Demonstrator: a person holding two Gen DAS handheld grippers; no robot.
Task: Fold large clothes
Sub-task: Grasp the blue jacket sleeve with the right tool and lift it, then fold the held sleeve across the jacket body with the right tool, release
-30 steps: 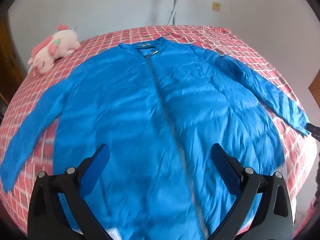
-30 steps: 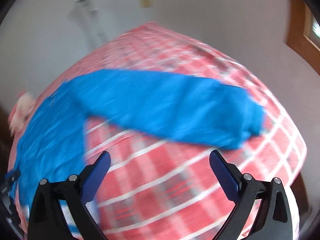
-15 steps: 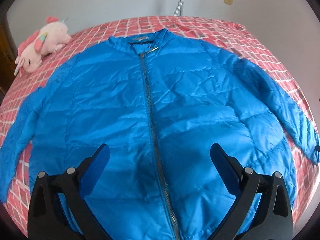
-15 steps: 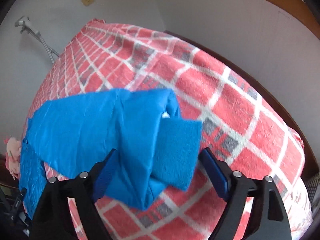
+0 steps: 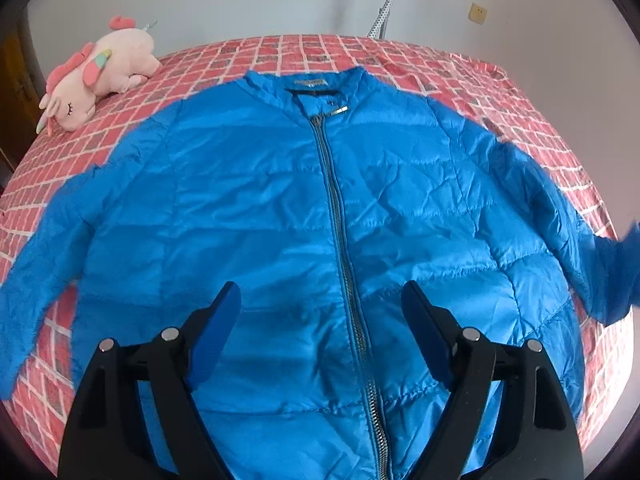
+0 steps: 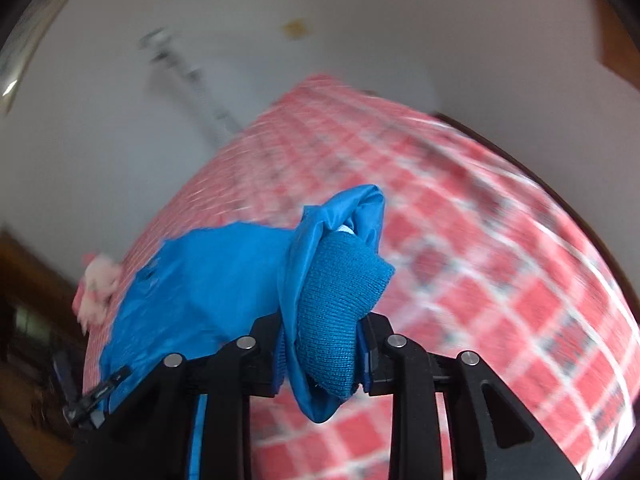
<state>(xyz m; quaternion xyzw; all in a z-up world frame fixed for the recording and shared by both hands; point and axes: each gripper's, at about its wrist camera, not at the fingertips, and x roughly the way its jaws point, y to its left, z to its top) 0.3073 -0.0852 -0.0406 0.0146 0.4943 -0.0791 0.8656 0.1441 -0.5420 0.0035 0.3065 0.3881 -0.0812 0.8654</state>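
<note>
The blue jacket [image 5: 280,216] lay flat on the bed [image 5: 520,120]; the right tool [image 6: 320,356] had just closed on its knit cuff [image 6: 340,304], which might slip if tugged, while the left tool [image 5: 320,328], narrowing slightly, hovered wide and empty.

Bare bedspread [image 5: 532,120] right; plush toy [image 5: 96,76] far-left.

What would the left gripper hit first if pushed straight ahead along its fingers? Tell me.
Most likely the blue jacket. The left gripper is open, empty and aimed down at the jacket's front panel, just beside the zipper. Nothing shows in between, though how much gap remains is unclear.
</note>
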